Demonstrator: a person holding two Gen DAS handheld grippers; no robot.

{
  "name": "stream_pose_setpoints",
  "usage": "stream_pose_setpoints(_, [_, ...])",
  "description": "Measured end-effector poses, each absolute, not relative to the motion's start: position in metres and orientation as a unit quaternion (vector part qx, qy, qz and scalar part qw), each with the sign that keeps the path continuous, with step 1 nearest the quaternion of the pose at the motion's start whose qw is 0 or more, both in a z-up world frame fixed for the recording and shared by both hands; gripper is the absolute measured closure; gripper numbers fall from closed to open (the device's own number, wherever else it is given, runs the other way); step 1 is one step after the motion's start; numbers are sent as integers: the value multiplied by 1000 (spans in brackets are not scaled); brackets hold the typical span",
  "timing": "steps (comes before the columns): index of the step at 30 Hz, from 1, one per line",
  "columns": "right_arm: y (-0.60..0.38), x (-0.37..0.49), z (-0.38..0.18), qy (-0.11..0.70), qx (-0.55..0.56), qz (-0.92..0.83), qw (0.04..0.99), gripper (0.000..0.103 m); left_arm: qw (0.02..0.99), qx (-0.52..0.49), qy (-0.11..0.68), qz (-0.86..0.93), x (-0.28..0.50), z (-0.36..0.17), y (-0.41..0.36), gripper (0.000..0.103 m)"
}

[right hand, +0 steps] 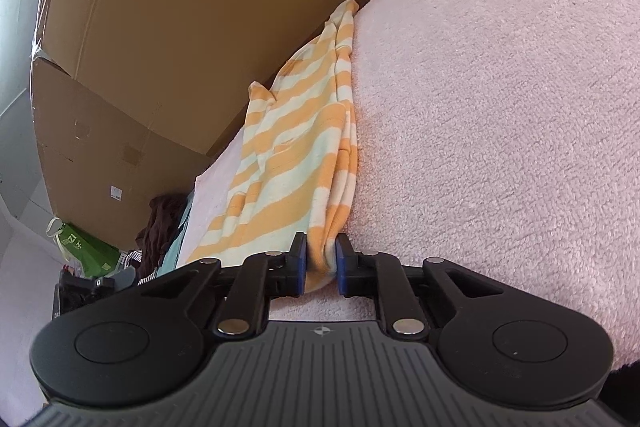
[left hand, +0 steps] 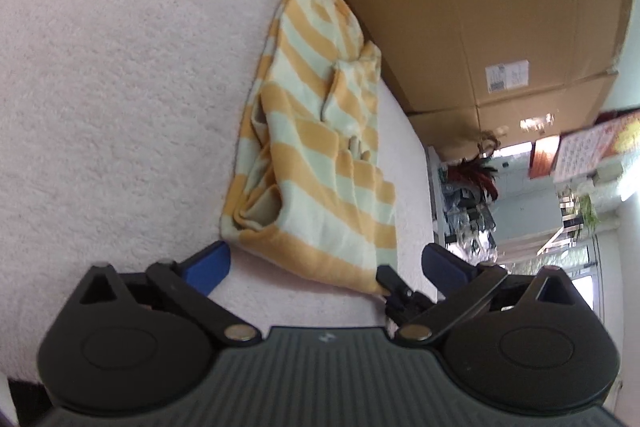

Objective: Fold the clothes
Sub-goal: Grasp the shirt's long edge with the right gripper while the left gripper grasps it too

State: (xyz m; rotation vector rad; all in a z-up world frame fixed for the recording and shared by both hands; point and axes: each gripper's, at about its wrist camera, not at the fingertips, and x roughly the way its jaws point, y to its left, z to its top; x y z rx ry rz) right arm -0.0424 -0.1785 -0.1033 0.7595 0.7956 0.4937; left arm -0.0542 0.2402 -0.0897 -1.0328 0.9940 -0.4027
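Right tongs [right hand: 320,263] pinch near hem of striped shirt [right hand: 296,155], which lies rumpled on pink blanket [right hand: 500,107] toward 12 o'clock by cardboard box [right hand: 160,27]; left tongs [left hand: 328,263] spread, empty; fold barely begun, most work left.

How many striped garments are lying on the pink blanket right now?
1: the yellow-and-mint striped garment lies along the pink blanket's edge by the cardboard box, its near end pinched in the right gripper. Others may be out of view.

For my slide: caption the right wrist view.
Right gripper shut on a striped garment lying on a pink blanket.
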Motion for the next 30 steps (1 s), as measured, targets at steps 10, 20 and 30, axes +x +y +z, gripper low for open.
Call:
stream_pose_setpoints(10, [-179, -41, -105, 373, 358, 232, 824, 89, 705, -501, 483, -136, -42, -90, 232, 1])
stream_pose_setpoints(20, [-175, -50, -104, 352, 345, 229, 839, 88, 740, -479, 451, -139, -52, -96, 245, 42])
stream_pose_setpoints(30, [-180, -53, -108, 337, 386, 226, 829, 90, 779, -443, 418, -150, -65, -105, 247, 89])
